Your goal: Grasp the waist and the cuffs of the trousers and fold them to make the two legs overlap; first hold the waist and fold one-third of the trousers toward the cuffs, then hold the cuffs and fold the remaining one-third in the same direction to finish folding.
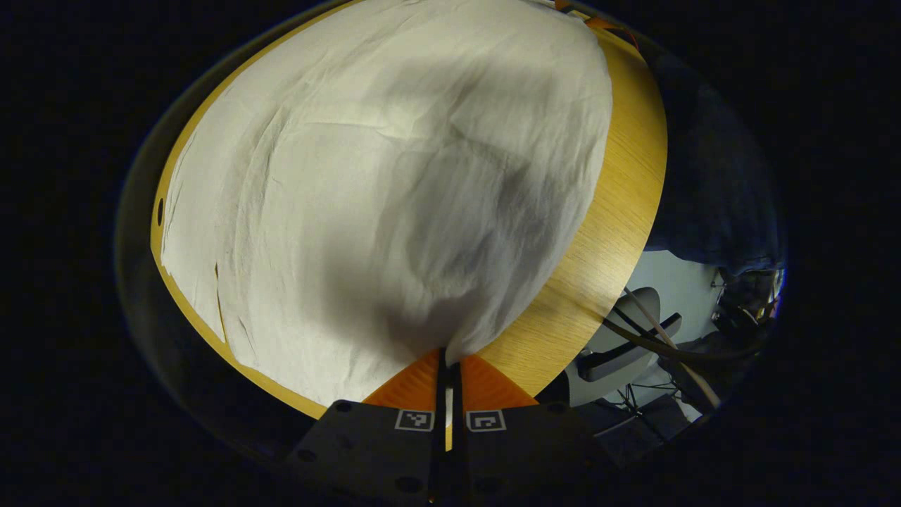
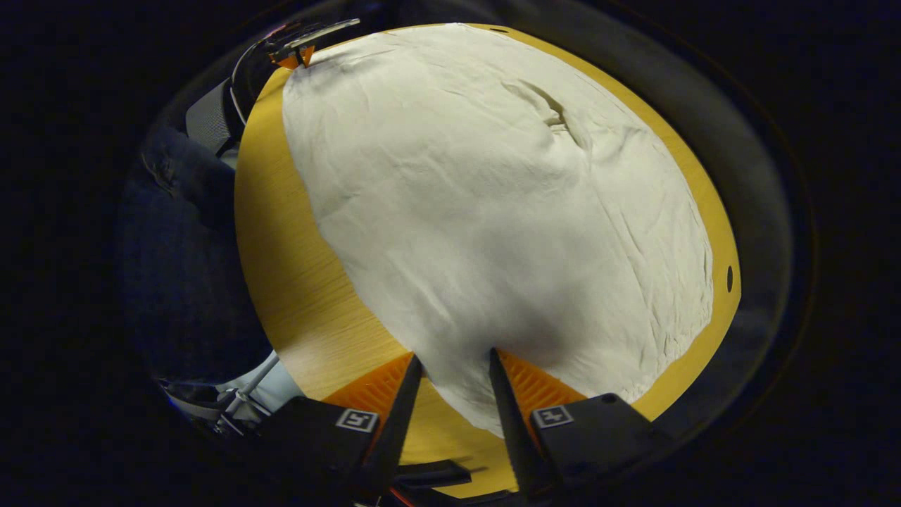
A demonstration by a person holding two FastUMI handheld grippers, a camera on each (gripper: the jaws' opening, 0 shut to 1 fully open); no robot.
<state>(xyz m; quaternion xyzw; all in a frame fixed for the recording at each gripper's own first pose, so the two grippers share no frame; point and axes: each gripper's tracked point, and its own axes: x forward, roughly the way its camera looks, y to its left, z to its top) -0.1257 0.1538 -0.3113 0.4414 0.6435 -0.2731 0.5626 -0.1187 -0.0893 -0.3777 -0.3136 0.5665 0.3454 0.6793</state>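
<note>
The trousers lie spread as a pale, creased sheet across most of the wooden worktop, with a bare strip of wood along one side in both views. In the left gripper view, the left gripper has its jaws together at the near corner of the cloth; the fabric edge runs right into the narrow slit between them, so they look clamped on that corner, though how much cloth is caught is hidden. In the right gripper view, the right gripper has its jaws apart, straddling the near edge of the trousers, with cloth lying between the fingers but not pinched. The other gripper shows far off at the top left of that view, at the far corner of the fabric. By my reading, one end is held and the other is about to be taken. The chief risk is an uneven lift: if the right jaws close on only the top layer or too little cloth, that end could slip and the fold would skew. The thin bite at the left corner could also pull free under tension, and the existing creases could be folded in.
</note>
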